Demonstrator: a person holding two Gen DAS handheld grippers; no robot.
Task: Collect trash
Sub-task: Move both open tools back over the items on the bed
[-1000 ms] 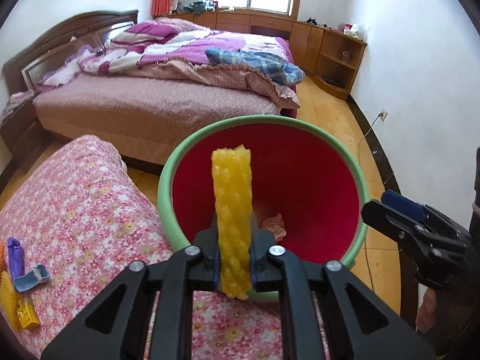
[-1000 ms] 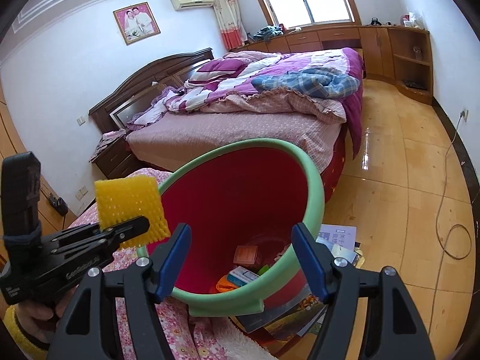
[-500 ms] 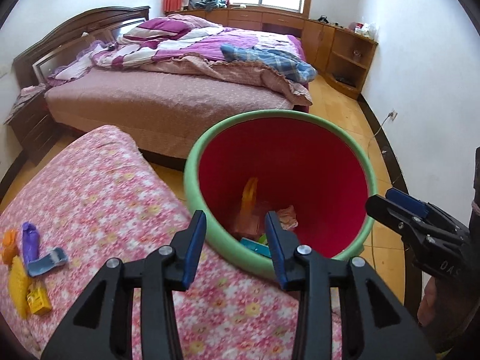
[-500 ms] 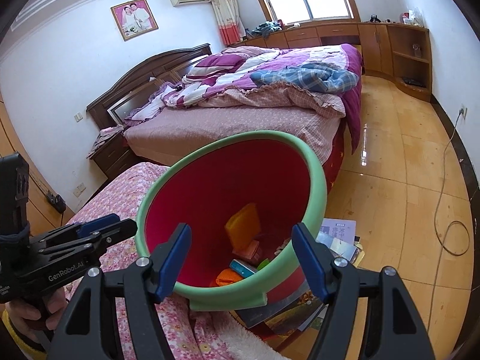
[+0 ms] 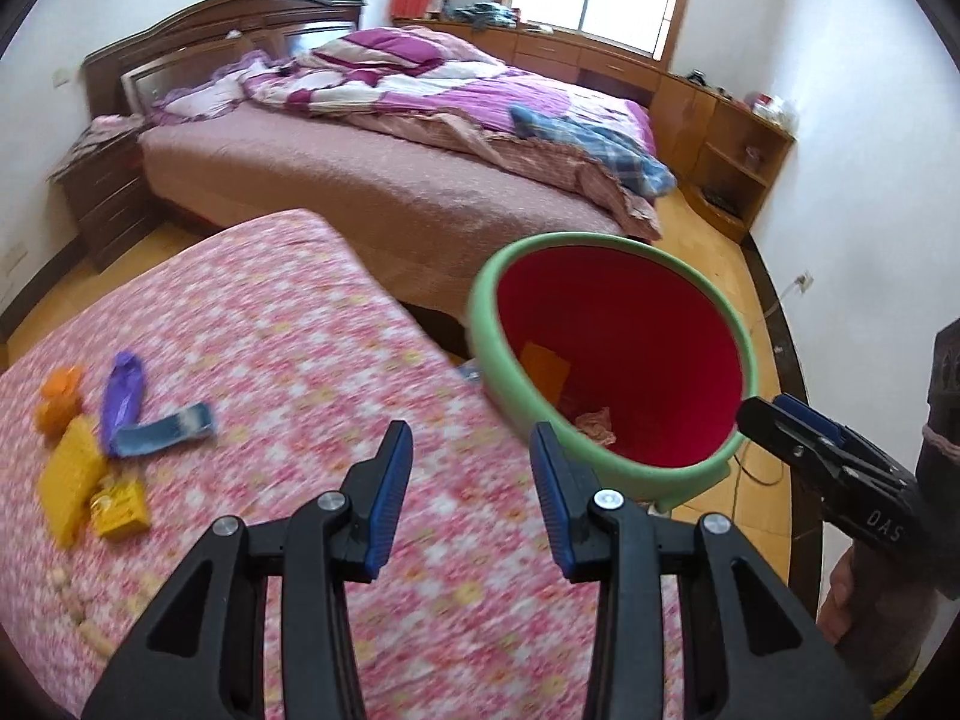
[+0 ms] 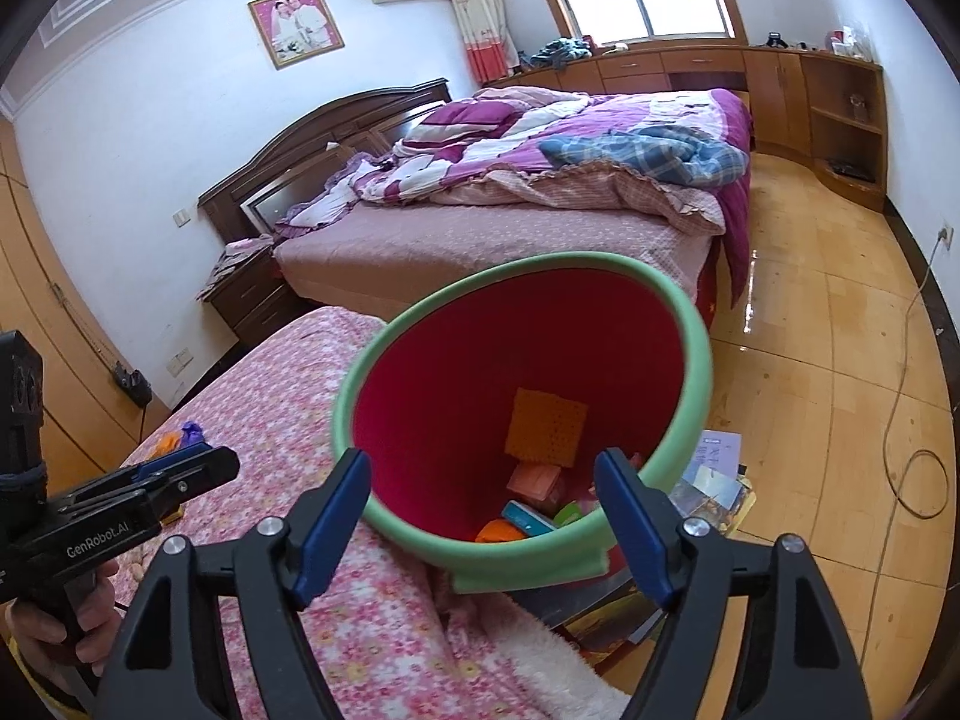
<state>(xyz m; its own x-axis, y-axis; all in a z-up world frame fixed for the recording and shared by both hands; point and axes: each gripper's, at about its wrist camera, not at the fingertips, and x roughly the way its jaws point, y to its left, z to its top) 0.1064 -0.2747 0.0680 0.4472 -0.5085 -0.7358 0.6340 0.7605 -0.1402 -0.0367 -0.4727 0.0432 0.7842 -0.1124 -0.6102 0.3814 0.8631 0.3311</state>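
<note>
Left hand-held gripper (image 5: 472, 480): black angular plastic frame with triangular cut-outs, silver screw heads at the joints, blue pads lining both fingers. Right hand-held gripper (image 6: 482, 515), same build, black frame, silver screws, blue pads. White "GenRobot.AI" lettering runs along the left one's side in the right wrist view. A dark knitted sleeve (image 5: 942, 420) covers the person's right arm.

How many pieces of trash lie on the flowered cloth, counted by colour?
Yellow: 2, foam net and small packet
Orange: 1
Purple: 1
Blue: 1
Total: 5
</note>
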